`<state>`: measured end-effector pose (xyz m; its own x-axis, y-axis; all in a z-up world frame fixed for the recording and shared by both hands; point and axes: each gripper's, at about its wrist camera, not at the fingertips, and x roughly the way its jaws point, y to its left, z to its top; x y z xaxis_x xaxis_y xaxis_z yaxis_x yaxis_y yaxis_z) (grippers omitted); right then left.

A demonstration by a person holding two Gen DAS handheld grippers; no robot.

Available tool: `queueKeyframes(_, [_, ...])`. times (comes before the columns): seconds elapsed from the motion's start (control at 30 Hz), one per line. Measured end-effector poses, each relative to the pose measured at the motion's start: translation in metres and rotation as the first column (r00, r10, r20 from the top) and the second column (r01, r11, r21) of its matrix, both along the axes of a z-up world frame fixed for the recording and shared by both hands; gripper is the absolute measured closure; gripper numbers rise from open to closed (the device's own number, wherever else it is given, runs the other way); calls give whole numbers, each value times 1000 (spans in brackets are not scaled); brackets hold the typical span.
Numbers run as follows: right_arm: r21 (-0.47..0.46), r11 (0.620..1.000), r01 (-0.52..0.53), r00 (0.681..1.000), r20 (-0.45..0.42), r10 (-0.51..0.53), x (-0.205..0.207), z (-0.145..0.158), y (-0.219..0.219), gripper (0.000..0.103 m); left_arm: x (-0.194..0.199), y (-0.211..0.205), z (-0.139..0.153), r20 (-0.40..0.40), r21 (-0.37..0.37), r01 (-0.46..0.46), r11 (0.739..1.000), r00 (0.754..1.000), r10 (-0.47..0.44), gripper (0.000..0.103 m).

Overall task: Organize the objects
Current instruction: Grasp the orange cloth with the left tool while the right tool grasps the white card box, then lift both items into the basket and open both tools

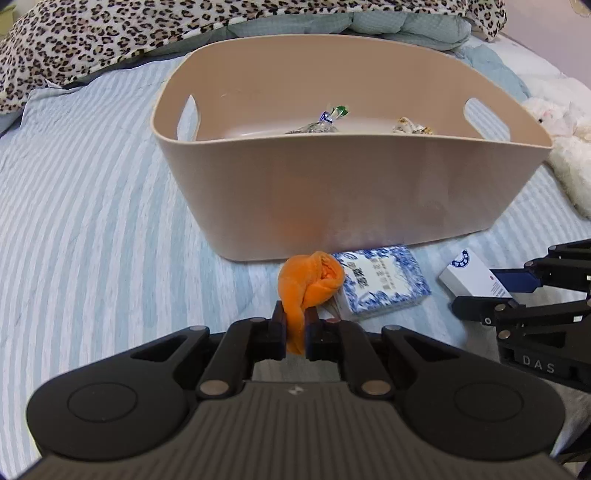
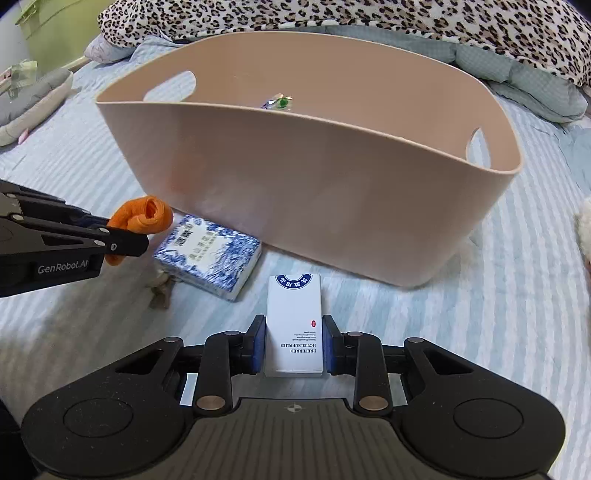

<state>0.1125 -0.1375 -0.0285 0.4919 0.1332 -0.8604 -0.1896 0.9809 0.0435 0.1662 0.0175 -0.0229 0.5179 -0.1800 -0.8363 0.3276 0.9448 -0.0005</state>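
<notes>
- We see even, soft, fairly bright indoor light in both views; source direction unclear.
- Shadows are weak: a faint one under the beige tub (image 1: 332, 192) on the striped sheet (image 1: 92, 221).
- Mild sheen on the tub wall, with an orange tint reflected from the orange cloth (image 1: 310, 284).
- Strong fisheye bend: stripes curve, dark vignette in the corners.
- Centre is sharp; print on the white box (image 2: 294, 325) reads fine. The leopard blanket (image 2: 332, 18) softens toward the edges.
</notes>
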Motion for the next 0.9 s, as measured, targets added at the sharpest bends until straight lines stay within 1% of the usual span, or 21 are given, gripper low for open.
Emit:
queueKeyframes(0.07, [4, 1000, -6, 1000, 10, 6, -9, 7, 0, 75, -5, 1, 6, 19, -2, 8, 1000, 1000, -8, 93])
queueKeyframes(0.13, [2, 1000, -13, 1000, 27, 13, -9, 14, -9, 75, -17, 0, 13, 38, -7, 7, 1000, 999, -7, 93])
queueKeyframes(0.17, [3, 1000, -15, 999, 35, 14, -13, 20, -11, 75, -11, 4, 15, 49, -14, 7, 1000, 999, -7, 93])
queueKeyframes(0.2, [7, 1000, -14, 999, 45, 13, -14, 23, -7, 75, -15, 5, 19, 62, -19, 10, 1000, 998, -9, 93])
queueKeyframes(0.23, [12, 1000, -11, 998, 55, 10, -17, 27, -10, 75, -17, 5, 23, 76, -18, 13, 1000, 997, -12, 93])
queueKeyframes(0.27, [18, 1000, -10, 998, 63, 9, -10, 31, -13, 75, -20, 4, 27, 93, -15, 18, 1000, 996, -16, 93])
queueKeyframes(0.37, [26, 1000, -14, 994, 107, 11, -21, 46, -21, 75, -29, 1, 46, 154, -21, 26, 999, 988, -22, 93])
queueKeyframes(0.53, [33, 999, -17, 976, 216, 9, -29, 87, -39, 75, -40, -2, 79, 264, -60, 32, 998, 965, -15, 93])
queueKeyframes(0.63, [44, 999, -3, 961, 277, -9, -24, 111, -47, 75, -40, -8, 98, 317, -64, 33, 997, 948, -11, 93])
queueKeyframes(0.73, [59, 998, 7, 944, 330, -26, -20, 132, -55, 75, -34, -17, 115, 363, -68, 36, 997, 932, -9, 93])
queueKeyframes(0.8, [60, 998, 14, 932, 361, -35, -15, 141, -58, 75, -26, -22, 124, 390, -76, 28, 997, 921, 3, 93])
queueKeyframes(0.9, [72, 997, 29, 918, 392, -54, -4, 149, -63, 75, -6, -32, 131, 410, -84, 2, 996, 911, 33, 93])
